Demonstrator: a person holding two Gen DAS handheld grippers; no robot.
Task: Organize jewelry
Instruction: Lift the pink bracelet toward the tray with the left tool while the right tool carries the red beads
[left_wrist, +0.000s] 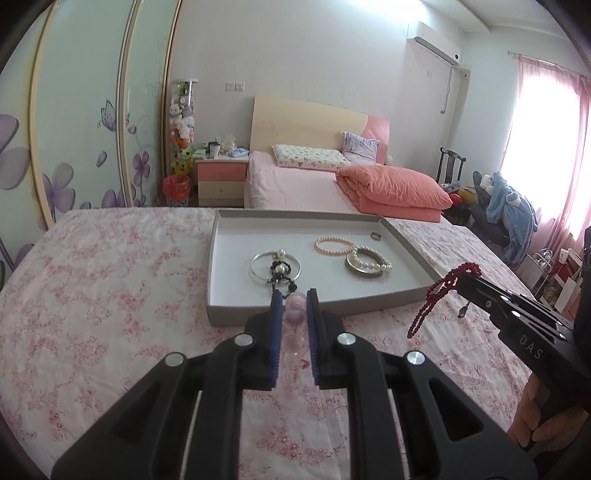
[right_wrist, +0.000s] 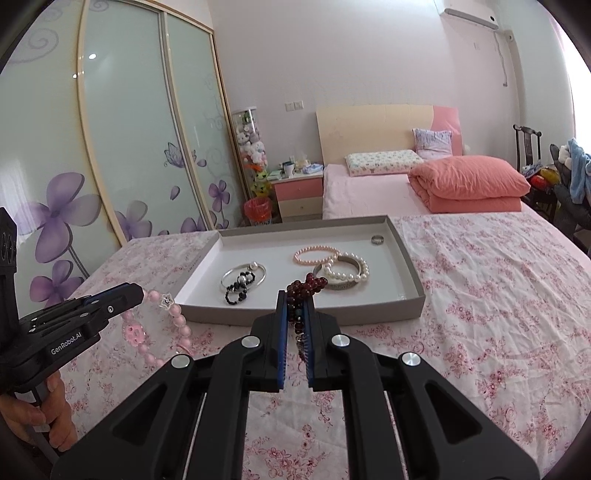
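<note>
My left gripper (left_wrist: 294, 297) is shut on a pink bead bracelet (left_wrist: 294, 314); in the right wrist view that pink bracelet (right_wrist: 173, 317) dangles from the left gripper (right_wrist: 138, 293) above the bedspread. My right gripper (right_wrist: 295, 299) is shut on a dark red bead strand (right_wrist: 306, 286), which hangs from the right gripper (left_wrist: 461, 275) in the left wrist view as a long red loop (left_wrist: 430, 302). Both are held just in front of a shallow grey tray (left_wrist: 218, 254) holding a silver bangle with black beads (left_wrist: 275, 267), a peach pearl bracelet (left_wrist: 333, 244), a white pearl bracelet on a metal bangle (left_wrist: 367, 263) and a ring (left_wrist: 375, 236).
The tray (right_wrist: 413, 266) lies on a bed with a pink floral spread (right_wrist: 498, 288). Beyond it stand a second bed with an orange quilt (right_wrist: 469, 182), a nightstand (right_wrist: 299, 195), a red bin (right_wrist: 258, 210) and sliding wardrobe doors (right_wrist: 129, 140). A hand (left_wrist: 535, 417) grips the right handle.
</note>
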